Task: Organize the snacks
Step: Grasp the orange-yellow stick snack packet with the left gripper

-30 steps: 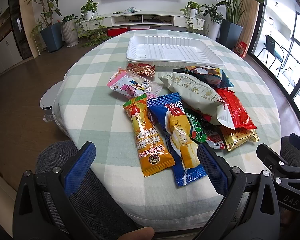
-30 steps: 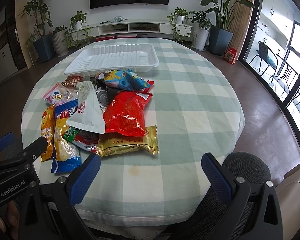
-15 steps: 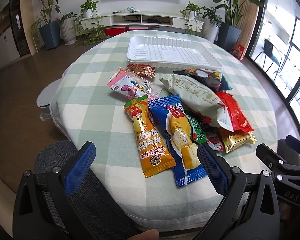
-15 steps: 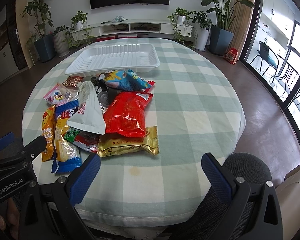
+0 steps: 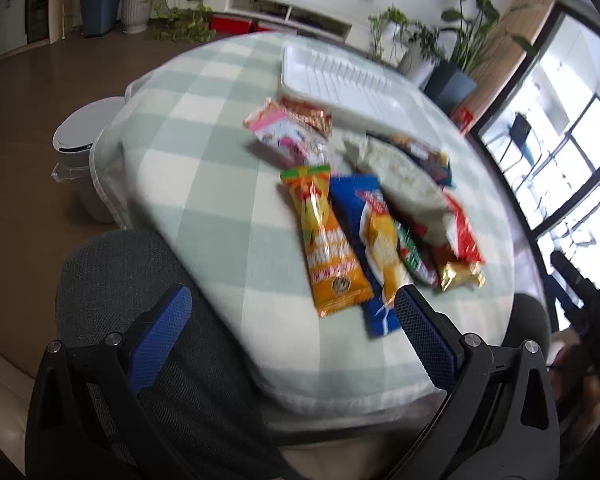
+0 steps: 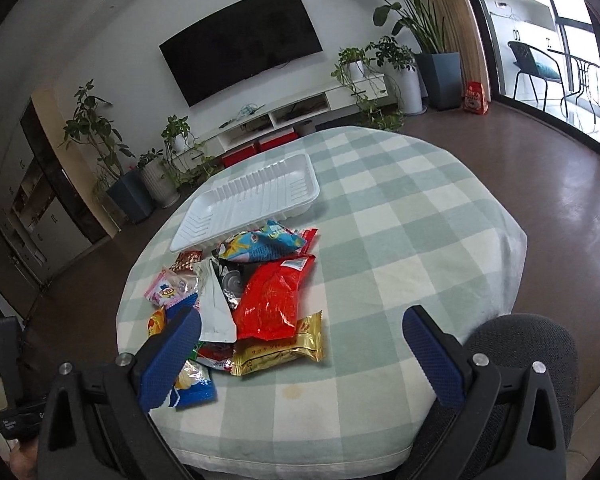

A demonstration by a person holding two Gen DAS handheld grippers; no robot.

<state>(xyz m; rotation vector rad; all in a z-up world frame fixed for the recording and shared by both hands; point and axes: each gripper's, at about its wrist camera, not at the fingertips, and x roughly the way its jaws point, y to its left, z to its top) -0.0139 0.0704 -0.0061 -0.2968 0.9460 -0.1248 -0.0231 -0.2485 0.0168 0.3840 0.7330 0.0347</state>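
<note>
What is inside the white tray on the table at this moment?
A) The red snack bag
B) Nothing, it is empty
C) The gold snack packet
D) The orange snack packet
B: the white tray shows only its bare ribbed floor, and every snack lies on the tablecloth in front of it.

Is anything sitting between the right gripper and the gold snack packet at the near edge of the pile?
Nothing visible does. The right gripper is open, and only bare checked tablecloth lies between it and the gold packet.
</note>
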